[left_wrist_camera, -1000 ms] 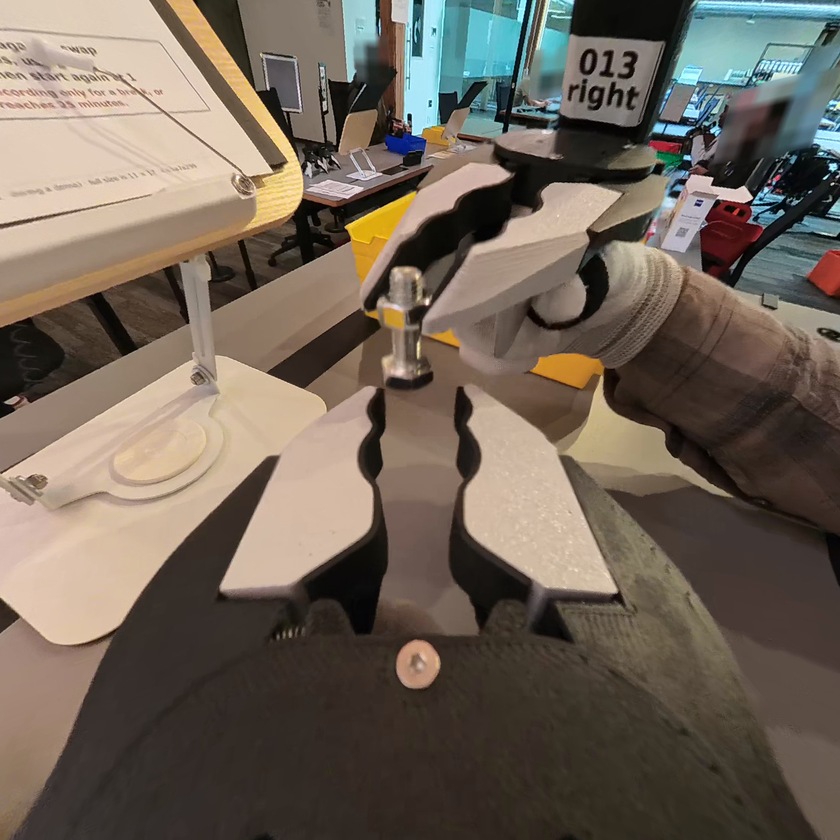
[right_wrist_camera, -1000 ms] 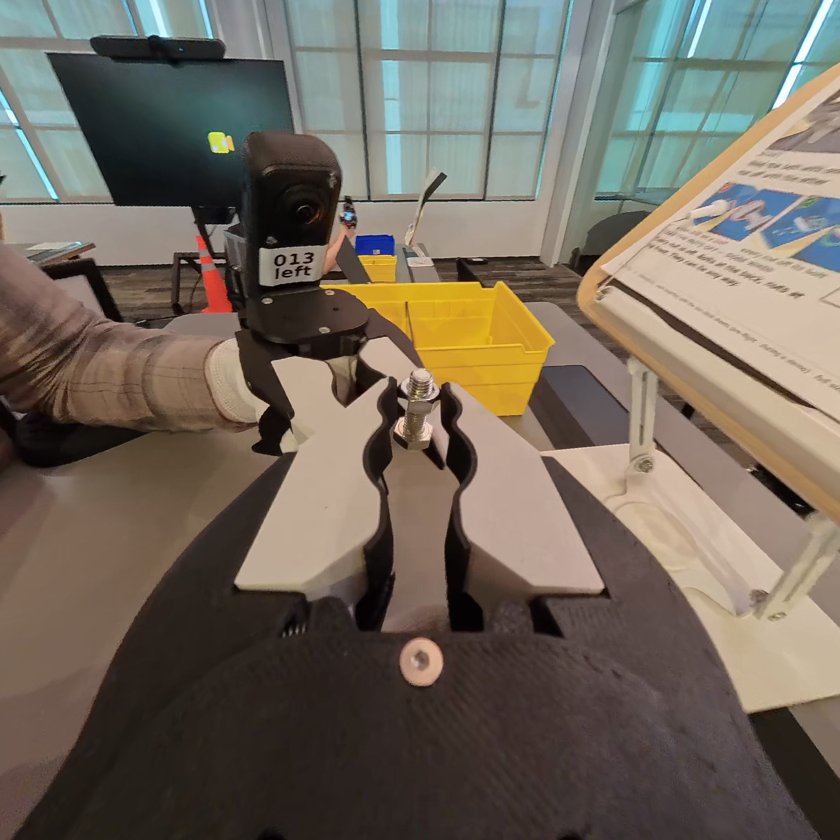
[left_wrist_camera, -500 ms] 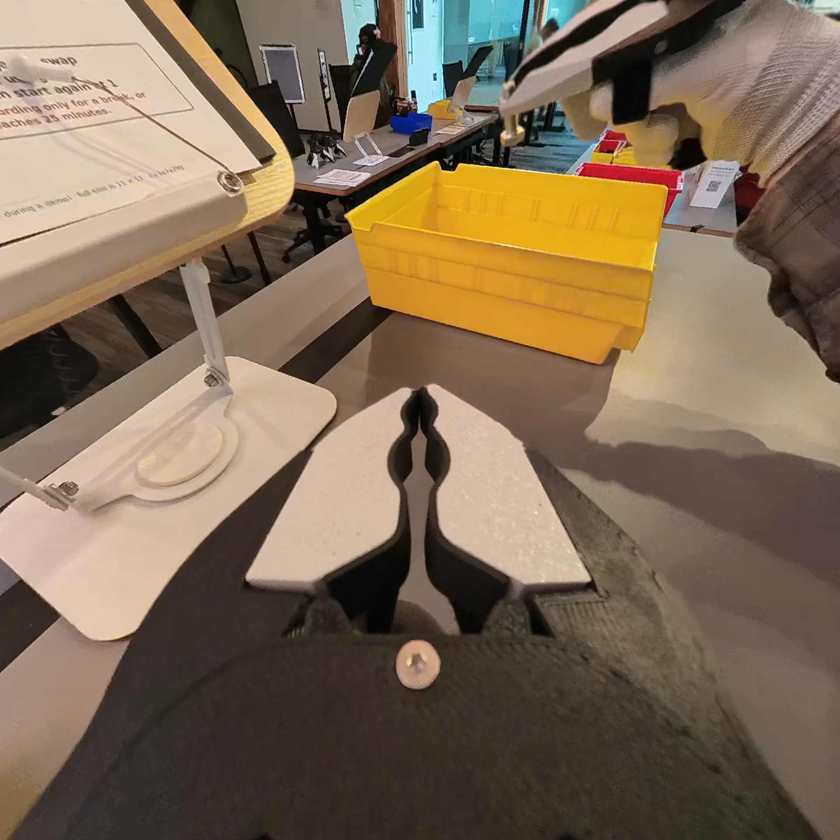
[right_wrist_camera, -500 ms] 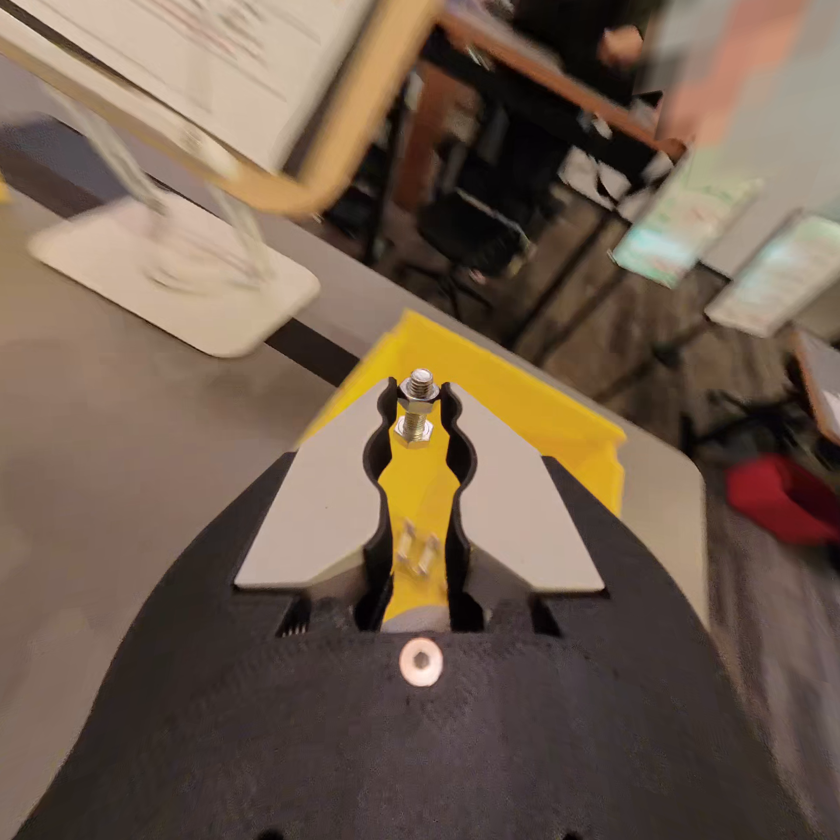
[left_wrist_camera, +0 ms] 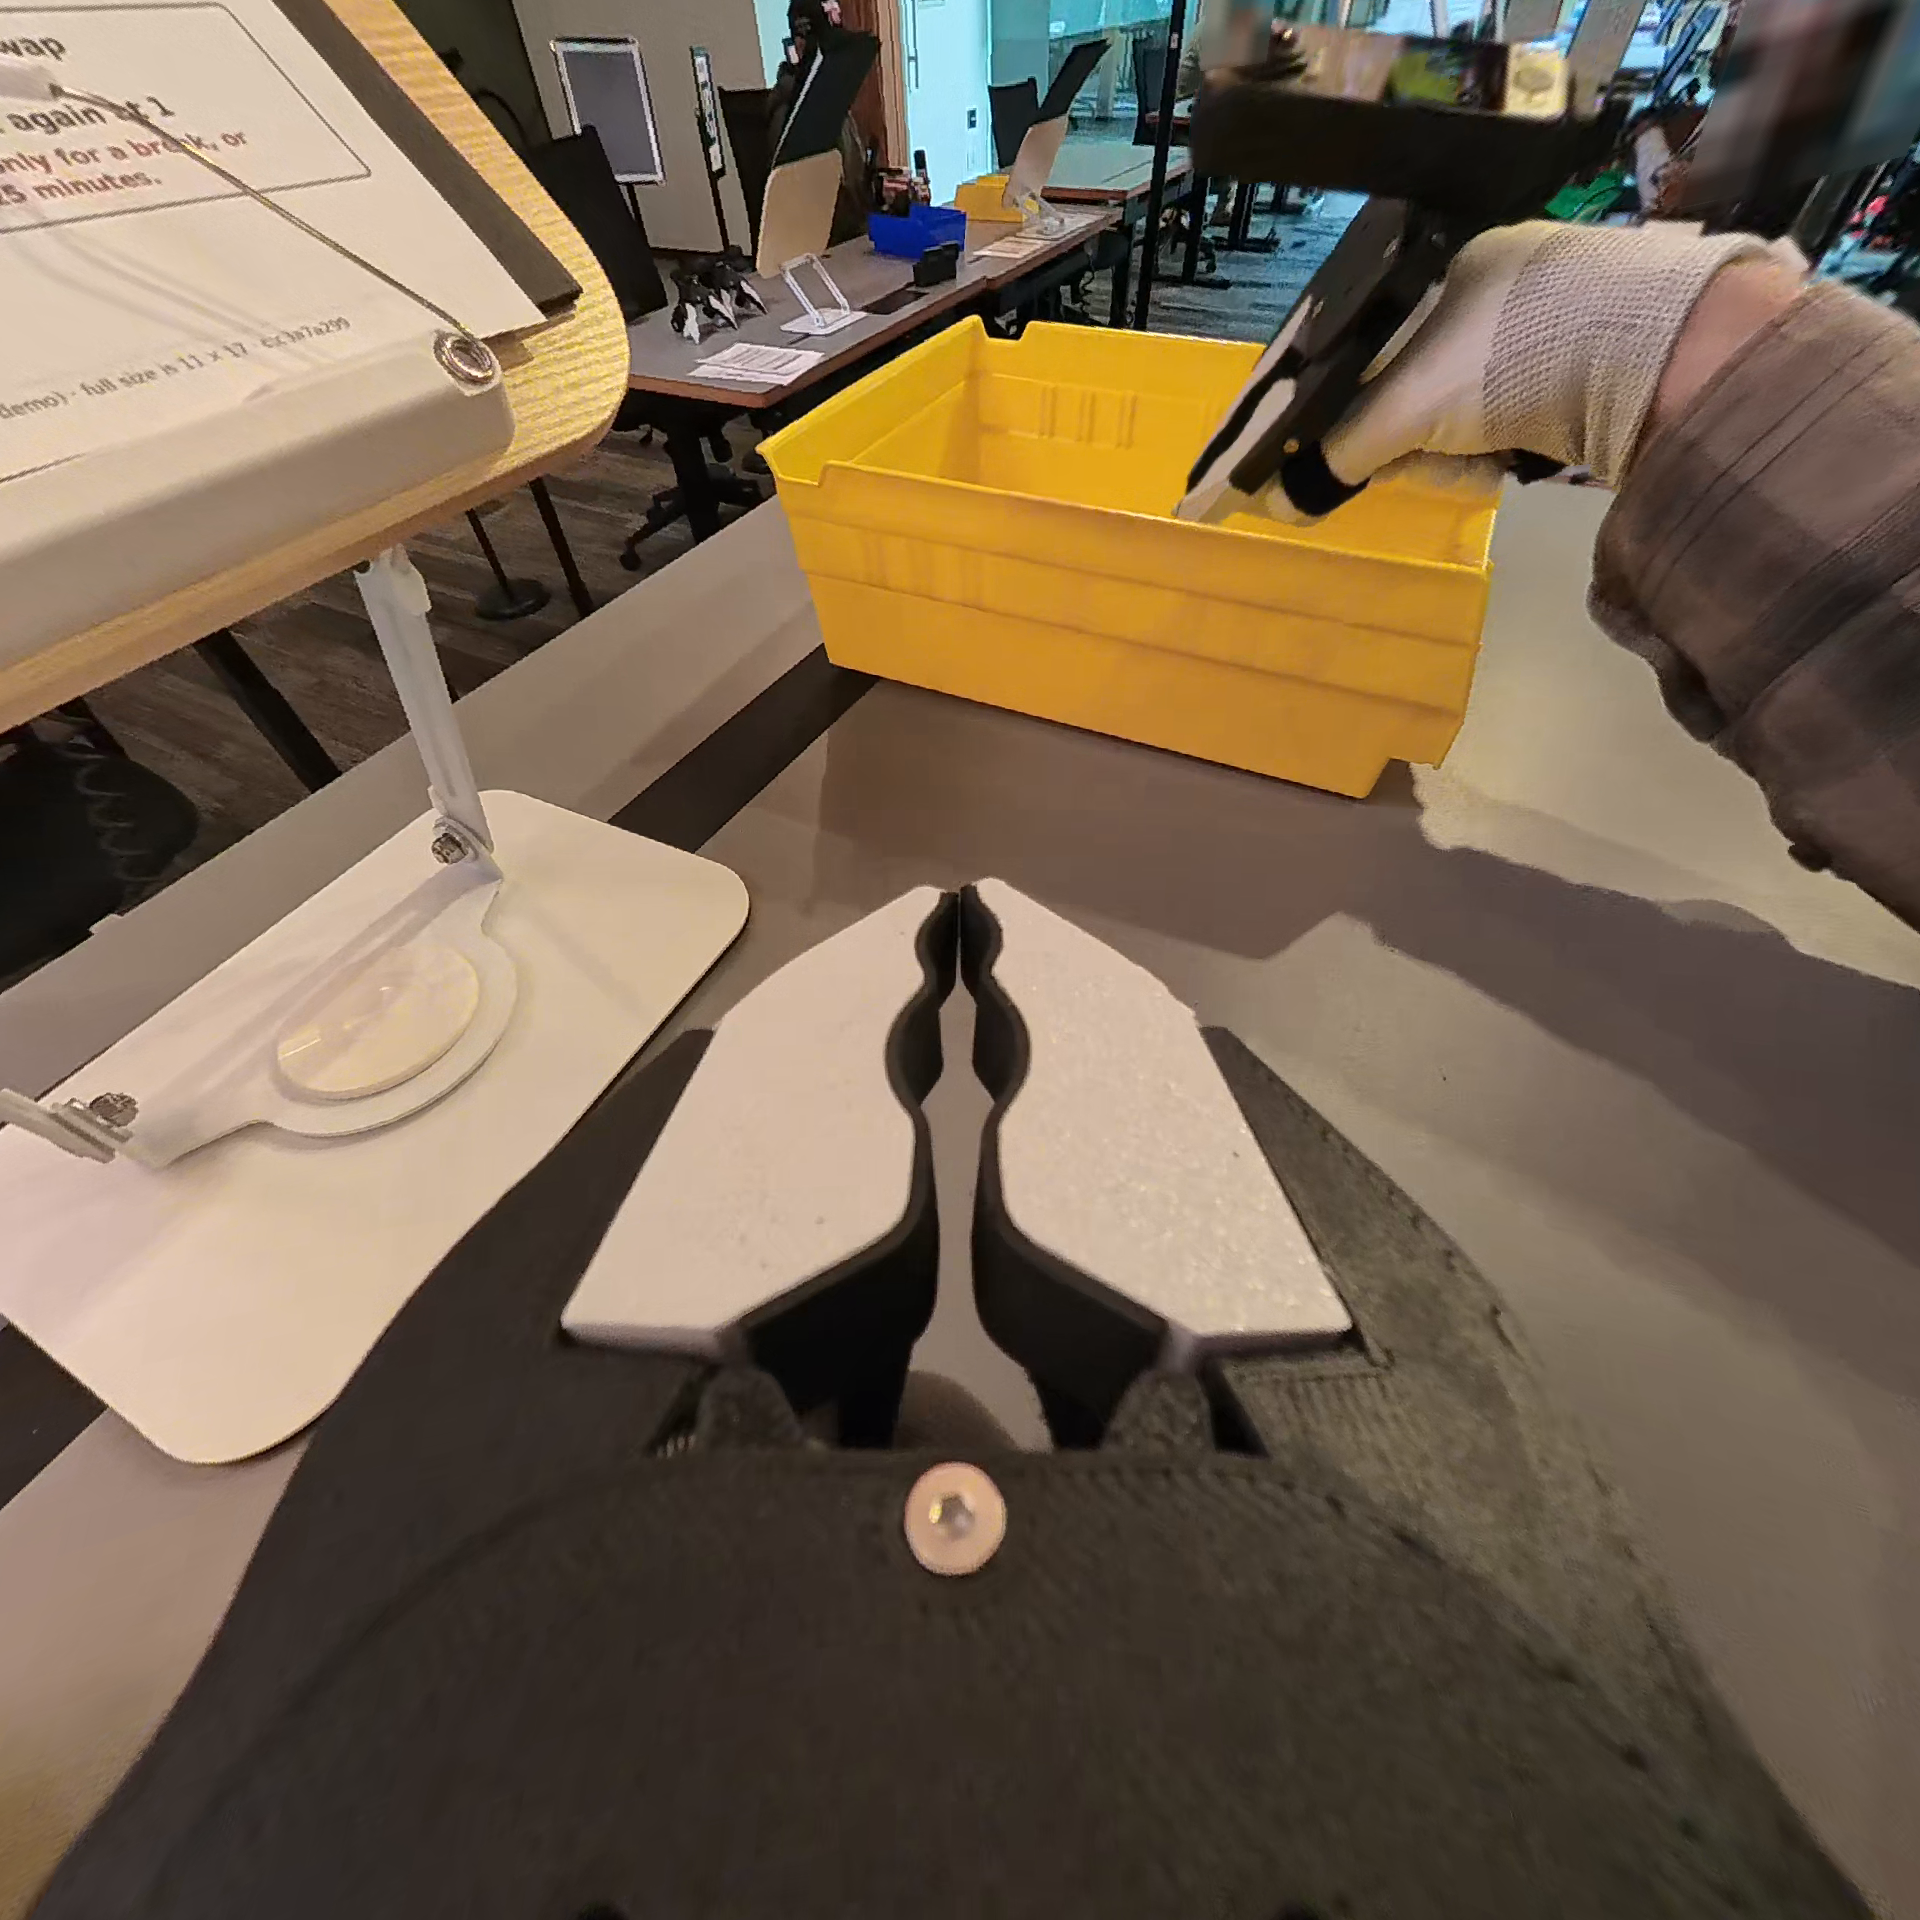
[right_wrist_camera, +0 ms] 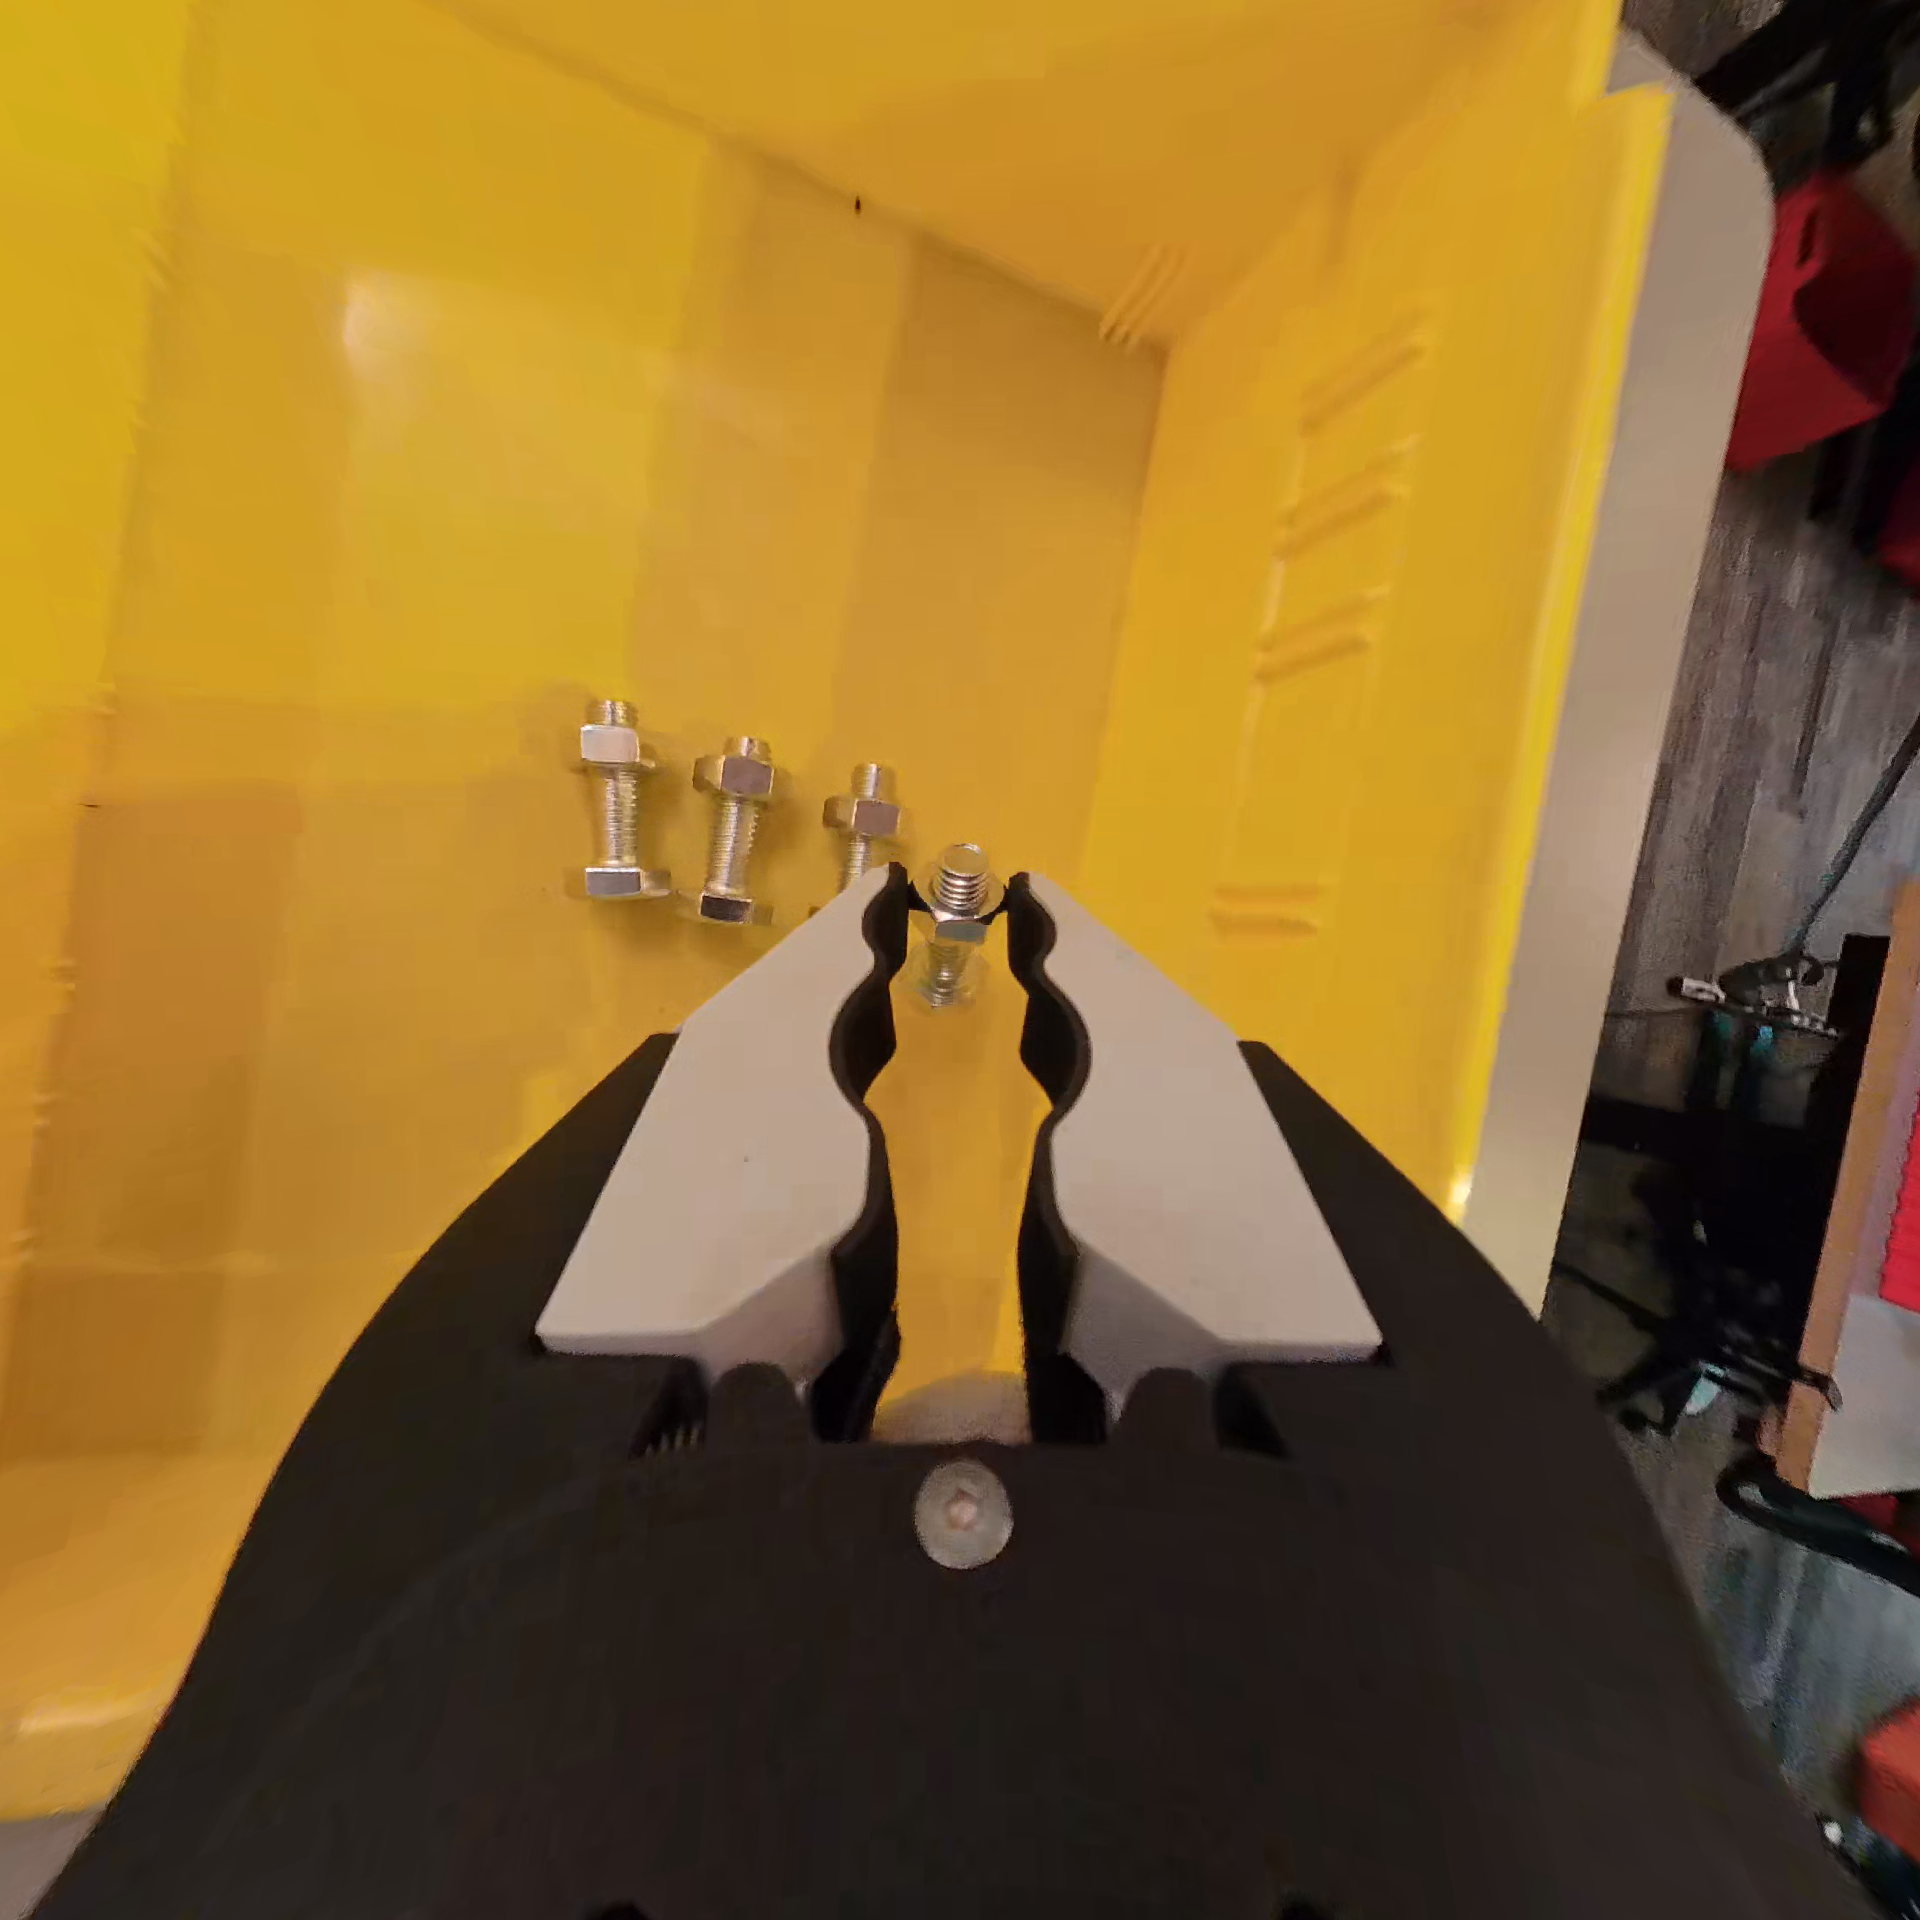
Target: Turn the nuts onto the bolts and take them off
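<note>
The nutted bolt [right_wrist_camera: 954, 925] is gripped by its nut in the right gripper [right_wrist_camera: 956, 894] inside the yellow bin [right_wrist_camera: 1299, 623]; it should be stood just beside the three bolts [right_wrist_camera: 727, 831]; the left gripper [left_wrist_camera: 958, 904], closed on nothing, is held outside the bin.

Grey matte surface [left_wrist_camera: 1558, 1039]. White metal document stand with flat base plate [left_wrist_camera: 582, 997], near left, carrying a wood-edged board with printed sheet [left_wrist_camera: 239, 270]. Blue plastic bin [left_wrist_camera: 914, 229] on far desks. Red containers [right_wrist_camera: 1839, 312], far right on the floor.
</note>
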Available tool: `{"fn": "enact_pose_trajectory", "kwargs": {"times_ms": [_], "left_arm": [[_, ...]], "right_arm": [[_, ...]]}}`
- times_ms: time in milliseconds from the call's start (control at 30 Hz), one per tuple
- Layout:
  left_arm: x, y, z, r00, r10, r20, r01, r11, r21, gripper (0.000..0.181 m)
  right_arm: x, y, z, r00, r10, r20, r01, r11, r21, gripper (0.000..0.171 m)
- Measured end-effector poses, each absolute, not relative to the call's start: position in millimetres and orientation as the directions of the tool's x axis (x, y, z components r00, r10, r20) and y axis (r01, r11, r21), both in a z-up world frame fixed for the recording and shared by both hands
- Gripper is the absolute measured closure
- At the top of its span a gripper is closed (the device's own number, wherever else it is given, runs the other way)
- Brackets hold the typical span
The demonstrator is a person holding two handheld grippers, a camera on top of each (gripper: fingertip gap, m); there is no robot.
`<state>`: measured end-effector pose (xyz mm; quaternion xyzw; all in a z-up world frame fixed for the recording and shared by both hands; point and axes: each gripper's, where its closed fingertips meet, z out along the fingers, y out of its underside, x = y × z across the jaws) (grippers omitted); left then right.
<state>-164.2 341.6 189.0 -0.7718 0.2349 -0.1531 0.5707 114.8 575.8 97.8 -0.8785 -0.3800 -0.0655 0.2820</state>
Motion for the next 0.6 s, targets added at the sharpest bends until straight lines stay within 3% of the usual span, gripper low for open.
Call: {"fn": "enact_pose_trajectory", "kwargs": {"times_ms": [133, 433, 600], "left_arm": [[-164.4, 341.4, 189.2, 0.842, -0.538, -0.033, -0.190, -0.239, -0.952, 0.181], [-162.3, 341.0, 188.2, 0.839, -0.543, -0.034, -0.195, -0.241, -0.951, 0.181], [-163.0, 341.2, 189.5, 0.841, -0.539, -0.032, -0.189, -0.238, -0.953, 0.181]], "right_arm": [[113.9, 576.9, 83.0, 0.703, 0.628, 0.334, 0.709, -0.578, -0.405, 0.154], [114.0, 589.0, 76.5, 0.736, 0.586, 0.339, 0.674, -0.586, -0.450, 0.150], [108.5, 593.2, 116.0, 0.767, 0.554, 0.325, 0.625, -0.528, -0.575, 0.148]]}}
